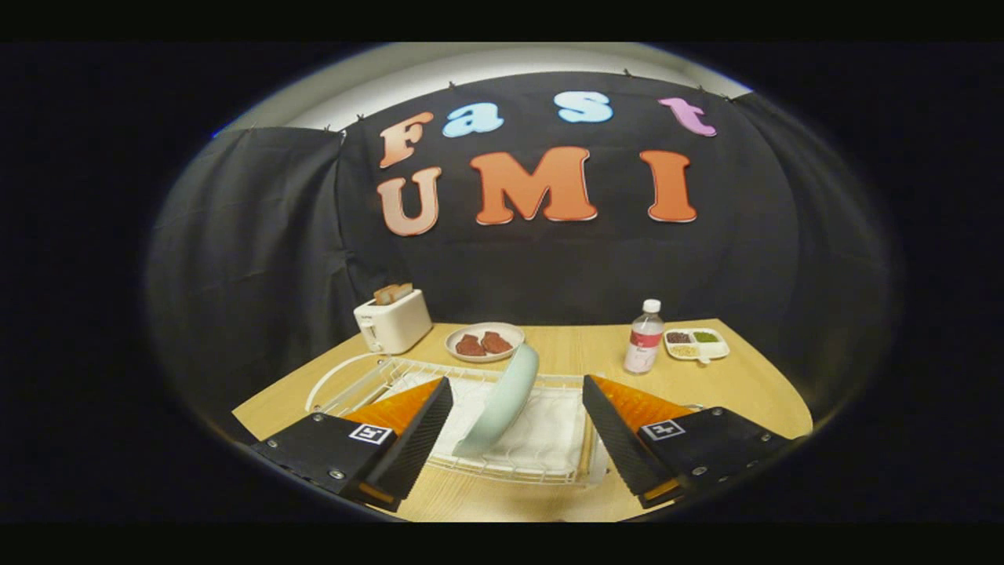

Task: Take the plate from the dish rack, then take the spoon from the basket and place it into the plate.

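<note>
Plate [502, 396] upright between parted jaws

Pale green plate [502, 400], seemingly white rack [541, 463]

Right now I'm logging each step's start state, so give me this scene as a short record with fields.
claw: claw open, fingers either side of the plate, not touching it
plate: pale green plate standing tilted on edge in the dish rack
rack: white wire, on the wooden table
beyond rack: toaster with bread, dish of food, bottle, divided tray
task stage: plate not yet grasped
</note>
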The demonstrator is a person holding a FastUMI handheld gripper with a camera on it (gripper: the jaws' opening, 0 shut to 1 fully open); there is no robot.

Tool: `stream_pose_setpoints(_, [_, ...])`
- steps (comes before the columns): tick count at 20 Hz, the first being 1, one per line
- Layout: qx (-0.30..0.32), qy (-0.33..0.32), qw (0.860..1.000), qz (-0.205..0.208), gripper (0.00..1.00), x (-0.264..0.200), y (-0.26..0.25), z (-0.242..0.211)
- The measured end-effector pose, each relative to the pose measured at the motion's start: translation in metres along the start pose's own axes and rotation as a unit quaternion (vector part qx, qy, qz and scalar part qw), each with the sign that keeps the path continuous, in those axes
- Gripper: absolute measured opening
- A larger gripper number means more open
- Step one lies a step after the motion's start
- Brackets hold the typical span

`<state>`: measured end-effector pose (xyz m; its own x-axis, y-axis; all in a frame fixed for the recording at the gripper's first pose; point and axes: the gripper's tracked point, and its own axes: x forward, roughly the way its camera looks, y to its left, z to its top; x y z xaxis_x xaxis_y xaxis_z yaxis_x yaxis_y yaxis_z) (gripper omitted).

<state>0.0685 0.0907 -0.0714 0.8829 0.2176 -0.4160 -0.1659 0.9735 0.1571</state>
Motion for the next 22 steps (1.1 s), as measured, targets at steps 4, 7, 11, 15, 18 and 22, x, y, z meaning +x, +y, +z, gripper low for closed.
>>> stream_pose_setpoints(4, [0.003, 0.067, 0.998, -0.007, 0.98, 0.027, 0.005, -0.015])
stream_pose_setpoints(7, [-0.018, 0.109, 0.993, -0.031, 0.93, 0.045, 0.0, -0.025])
stream_pose_setpoints(11, [-0.03, 0.18, 0.983, -0.034, 0.87, 0.067, 0.007, -0.048])
stream_pose_setpoints(15, [-0.075, 0.24, 0.967, -0.045, 0.81, 0.081, 0.011, -0.066])
stream_pose_setpoints(18, [-0.102, 0.271, 0.956, -0.05, 0.67, 0.087, 0.015, -0.07])
stream_pose_setpoints(22, [-0.103, 0.307, 0.944, -0.066, 0.52, 0.086, 0.01, -0.072])
